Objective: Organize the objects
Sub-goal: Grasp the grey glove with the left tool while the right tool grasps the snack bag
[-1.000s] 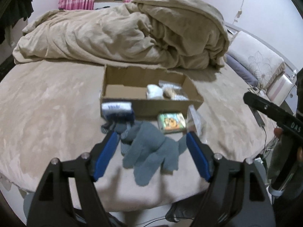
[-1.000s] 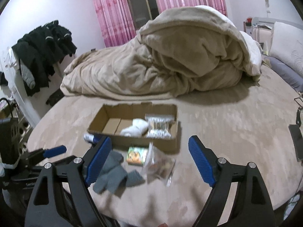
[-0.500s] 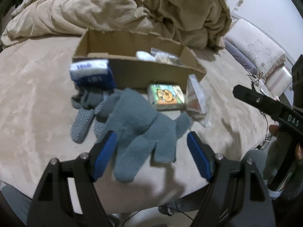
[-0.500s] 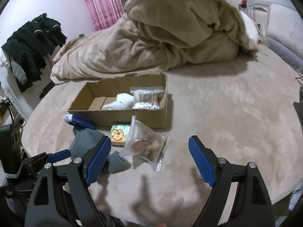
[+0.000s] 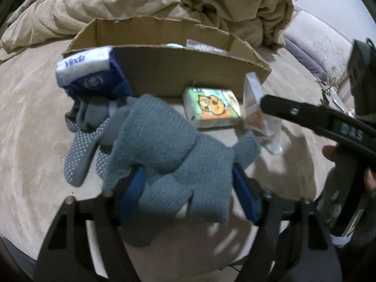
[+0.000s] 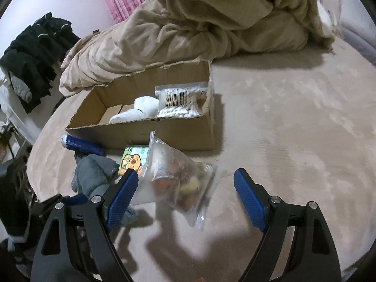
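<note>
A grey knit glove (image 5: pixel 169 155) lies on the beige bed in front of a cardboard box (image 5: pixel 178 70). My left gripper (image 5: pixel 188 188) is open, its blue pads on either side of the glove's finger end. A second dotted grey glove (image 5: pixel 80 155), a blue tissue pack (image 5: pixel 91 72) and a cartoon-printed pack (image 5: pixel 211 108) lie by the box. My right gripper (image 6: pixel 185 197) is open around a clear snack bag (image 6: pixel 178 178), not touching it. The box (image 6: pixel 188 134) holds a white roll (image 6: pixel 141 110) and a cotton-swab bag (image 6: pixel 181 101).
A heaped beige duvet (image 6: pixel 211 23) lies behind the box. Dark clothes (image 6: pixel 35 54) hang at the left. A pillow (image 5: pixel 329 47) lies at the right. The bed's front edge runs just under both grippers.
Both grippers have moved forward and down. The left one now straddles the grey glove; the right one has closed in on the clear bag. Both remain open.
</note>
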Motion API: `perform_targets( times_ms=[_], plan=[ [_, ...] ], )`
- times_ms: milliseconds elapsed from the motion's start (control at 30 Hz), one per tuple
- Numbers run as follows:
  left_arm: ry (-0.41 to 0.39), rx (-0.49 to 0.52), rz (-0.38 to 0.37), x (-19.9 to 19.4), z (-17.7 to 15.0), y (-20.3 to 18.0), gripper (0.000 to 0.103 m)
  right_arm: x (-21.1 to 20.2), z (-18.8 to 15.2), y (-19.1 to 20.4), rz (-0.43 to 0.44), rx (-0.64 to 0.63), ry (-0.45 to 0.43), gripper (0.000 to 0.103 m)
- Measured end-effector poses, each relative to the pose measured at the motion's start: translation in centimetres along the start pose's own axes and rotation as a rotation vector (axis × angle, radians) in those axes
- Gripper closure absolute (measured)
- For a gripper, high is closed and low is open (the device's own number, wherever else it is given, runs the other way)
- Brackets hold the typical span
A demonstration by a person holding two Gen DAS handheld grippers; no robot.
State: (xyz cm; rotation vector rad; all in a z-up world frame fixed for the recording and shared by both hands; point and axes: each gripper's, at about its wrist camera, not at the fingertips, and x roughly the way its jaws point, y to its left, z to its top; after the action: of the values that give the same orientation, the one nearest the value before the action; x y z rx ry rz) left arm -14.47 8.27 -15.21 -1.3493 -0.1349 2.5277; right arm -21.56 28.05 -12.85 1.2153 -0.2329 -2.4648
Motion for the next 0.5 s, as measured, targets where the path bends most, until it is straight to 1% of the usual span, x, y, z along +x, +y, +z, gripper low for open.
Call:
perform_targets(
  times_ms=[33,167,233,267,367,400,500],
  plan=[
    [0.007,0.004,0.012,0.1,0.0,0.0,0.045,0.5,0.0,-0.1,0.010,0.010,0.008,0.017],
    [0.002,-0.013,-0.004,-0.3,0.0,0.4,0.053,1.4,-0.3,-0.2,0.024,0.037,0.035,0.018],
    [-0.007,-0.017,-0.007,-0.6,-0.1,0.4,0.057,1.3,-0.4,-0.4,0.037,0.052,0.036,0.024],
    [-0.009,-0.018,-0.008,-0.7,-0.1,0.4,0.058,1.2,-0.4,-0.4,0.049,0.057,0.039,0.031],
    [-0.019,-0.028,-0.013,-1.4,0.1,0.1,0.060,0.5,-0.5,0.1,0.039,0.034,0.036,0.038],
    [-0.023,-0.031,-0.014,-1.7,0.2,0.1,0.061,0.3,-0.5,0.2,0.036,0.026,0.034,0.039],
    [-0.055,-0.037,-0.022,-3.4,0.4,0.0,0.061,-0.6,-0.8,0.6,0.034,0.012,0.026,0.040]
  ],
)
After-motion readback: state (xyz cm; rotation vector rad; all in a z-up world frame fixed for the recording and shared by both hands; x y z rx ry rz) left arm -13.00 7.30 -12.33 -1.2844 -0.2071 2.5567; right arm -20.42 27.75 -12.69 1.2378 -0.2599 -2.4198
